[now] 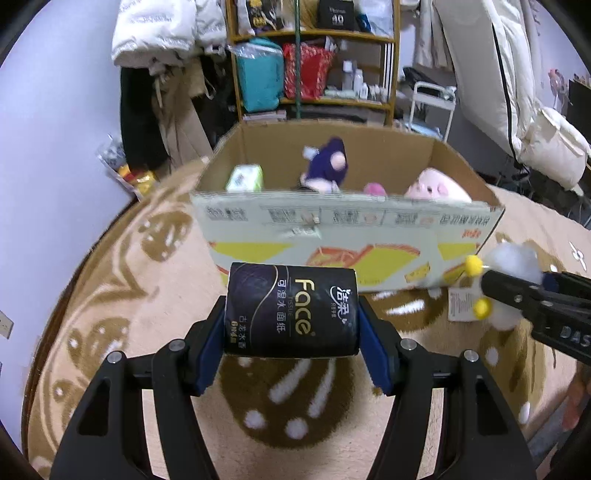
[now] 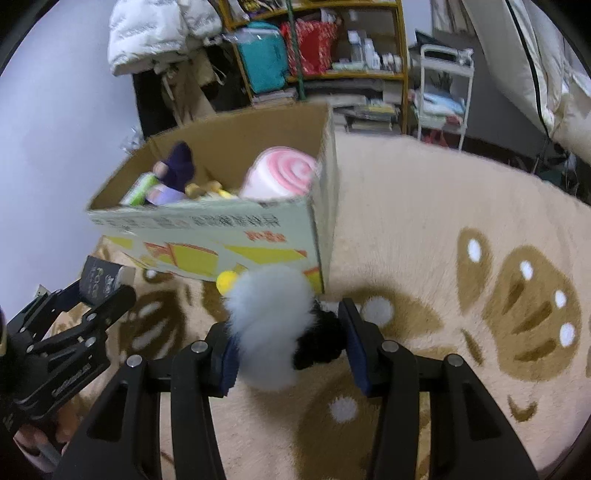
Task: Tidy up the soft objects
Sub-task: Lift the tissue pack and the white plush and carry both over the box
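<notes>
My left gripper (image 1: 291,321) is shut on a dark tissue pack (image 1: 291,310) printed "Face", held above the rug just in front of the cardboard box (image 1: 343,236). My right gripper (image 2: 286,339) is shut on a fluffy white and black plush toy (image 2: 269,314) with yellow pompoms, near the box's right front corner (image 2: 317,243). Each gripper shows in the other view: the right gripper (image 1: 491,291) at the right edge, the left gripper (image 2: 99,284) at the lower left. Inside the box lie a purple plush (image 1: 328,162), a pink plush (image 1: 436,186) and a green tissue pack (image 1: 245,177).
A beige rug with brown paw prints (image 2: 443,221) covers the floor. Behind the box stand a cluttered wooden shelf (image 1: 314,66), hanging coats (image 1: 162,33) and a white trolley (image 2: 443,85). White bedding (image 1: 517,74) is piled at the right. A paper tag (image 1: 460,304) hangs by the plush.
</notes>
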`<state>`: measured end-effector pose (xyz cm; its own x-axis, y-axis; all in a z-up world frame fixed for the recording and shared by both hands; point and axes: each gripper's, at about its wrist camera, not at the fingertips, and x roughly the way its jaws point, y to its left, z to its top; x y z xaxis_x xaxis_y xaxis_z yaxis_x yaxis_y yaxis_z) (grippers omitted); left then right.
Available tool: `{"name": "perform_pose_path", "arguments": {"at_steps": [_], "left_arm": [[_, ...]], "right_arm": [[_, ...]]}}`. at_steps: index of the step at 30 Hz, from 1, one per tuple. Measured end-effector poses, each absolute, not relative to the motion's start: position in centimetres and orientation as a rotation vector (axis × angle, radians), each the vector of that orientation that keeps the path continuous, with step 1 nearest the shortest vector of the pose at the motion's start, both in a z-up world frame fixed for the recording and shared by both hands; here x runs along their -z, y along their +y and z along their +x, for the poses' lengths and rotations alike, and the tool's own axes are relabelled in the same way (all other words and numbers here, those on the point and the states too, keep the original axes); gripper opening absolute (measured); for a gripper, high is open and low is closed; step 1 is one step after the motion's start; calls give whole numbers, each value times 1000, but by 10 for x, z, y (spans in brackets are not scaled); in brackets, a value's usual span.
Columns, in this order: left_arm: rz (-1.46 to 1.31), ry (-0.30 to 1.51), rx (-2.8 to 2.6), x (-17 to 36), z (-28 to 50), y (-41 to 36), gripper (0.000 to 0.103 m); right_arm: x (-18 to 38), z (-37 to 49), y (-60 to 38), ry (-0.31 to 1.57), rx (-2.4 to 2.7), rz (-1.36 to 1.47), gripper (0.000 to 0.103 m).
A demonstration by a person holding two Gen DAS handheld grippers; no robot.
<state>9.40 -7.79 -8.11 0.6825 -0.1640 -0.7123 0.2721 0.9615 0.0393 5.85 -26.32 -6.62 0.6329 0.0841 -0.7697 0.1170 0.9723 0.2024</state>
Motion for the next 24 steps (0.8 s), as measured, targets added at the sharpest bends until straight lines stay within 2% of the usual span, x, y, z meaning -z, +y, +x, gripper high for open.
{"name": "perform_pose_path", "arguments": {"at_steps": [15, 24], "left_arm": [[137, 532, 218, 14, 72, -65, 64], [177, 453, 205, -7, 86, -73, 64]], "right_arm": [[-3, 42, -245, 669, -56, 170, 51], [-39, 57, -244, 575, -81, 139, 52]]}}
